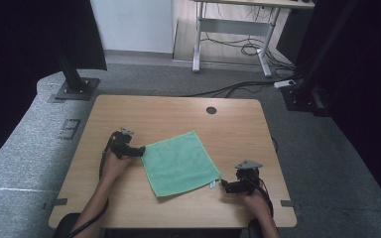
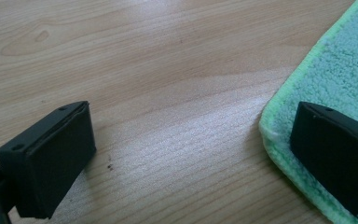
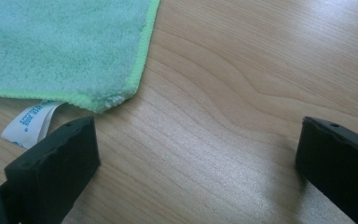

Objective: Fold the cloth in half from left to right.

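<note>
From the high view, both forearms come in from the near edge of the wooden table and angle inward toward a green microfibre cloth lying flat and spread out near the table's middle, turned so its corners point diamond-wise. The left gripper is held low at the cloth's left corner, its jaws pointing rightward at the fabric. The right gripper sits low at the cloth's near-right corner, pointing leftward, with a grey three-cornered plate on top of it.

The left gripper view gives what the high view cannot: the left gripper has its jaws spread wide, one over bare wood and the other over the rounded corner of the cloth (whether it presses the pile or hovers just above, I cannot tell). Nothing is grasped.

In the right gripper view, the right gripper likewise has its jaws released and wide apart, both over bare wood. The cloth corner lies just beyond the left-hand jaw, and a small white care label with blue print sticks out from the hem beside that jaw.
</note>
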Demonstrator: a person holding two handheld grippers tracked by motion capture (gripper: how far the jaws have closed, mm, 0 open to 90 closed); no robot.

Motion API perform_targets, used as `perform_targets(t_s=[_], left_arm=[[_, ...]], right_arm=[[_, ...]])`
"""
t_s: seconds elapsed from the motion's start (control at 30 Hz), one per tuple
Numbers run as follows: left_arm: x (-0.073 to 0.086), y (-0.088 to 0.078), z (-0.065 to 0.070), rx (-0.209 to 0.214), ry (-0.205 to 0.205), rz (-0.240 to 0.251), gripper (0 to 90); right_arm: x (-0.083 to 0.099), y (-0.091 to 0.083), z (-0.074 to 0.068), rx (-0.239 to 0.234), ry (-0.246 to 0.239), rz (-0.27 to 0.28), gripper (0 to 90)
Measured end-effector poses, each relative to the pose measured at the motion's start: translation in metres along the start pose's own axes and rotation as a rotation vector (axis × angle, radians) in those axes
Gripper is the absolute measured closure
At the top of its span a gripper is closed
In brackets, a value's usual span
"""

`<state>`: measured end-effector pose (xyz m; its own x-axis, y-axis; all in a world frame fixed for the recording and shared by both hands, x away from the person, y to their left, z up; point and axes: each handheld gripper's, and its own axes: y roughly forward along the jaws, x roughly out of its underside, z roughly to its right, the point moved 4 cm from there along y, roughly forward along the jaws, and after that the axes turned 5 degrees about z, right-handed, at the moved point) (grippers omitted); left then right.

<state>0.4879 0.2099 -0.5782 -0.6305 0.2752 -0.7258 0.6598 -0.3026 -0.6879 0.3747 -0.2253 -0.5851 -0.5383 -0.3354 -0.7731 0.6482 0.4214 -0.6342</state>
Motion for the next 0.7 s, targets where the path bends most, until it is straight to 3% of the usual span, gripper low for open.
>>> perform_targets(t_s=[0.27, 0.4, 0.7], left_arm=[[0.000, 0.000, 0.000, -0.001, -0.004, -0.001, 0.0], [0.000, 0.000, 0.000, -0.001, -0.004, 0.000, 0.0], [0.000, -0.001, 0.000, -0.002, -0.002, 0.001, 0.4]], right_arm=[[-0.001, 0.000, -0.001, 0.002, 0.003, -0.005, 0.0], [-0.007, -0.002, -0.004, -0.018, -0.012, -0.022, 12.0], [-0.026, -0.004, -0.031, -0.121, -0.075, -0.002, 11.6]])
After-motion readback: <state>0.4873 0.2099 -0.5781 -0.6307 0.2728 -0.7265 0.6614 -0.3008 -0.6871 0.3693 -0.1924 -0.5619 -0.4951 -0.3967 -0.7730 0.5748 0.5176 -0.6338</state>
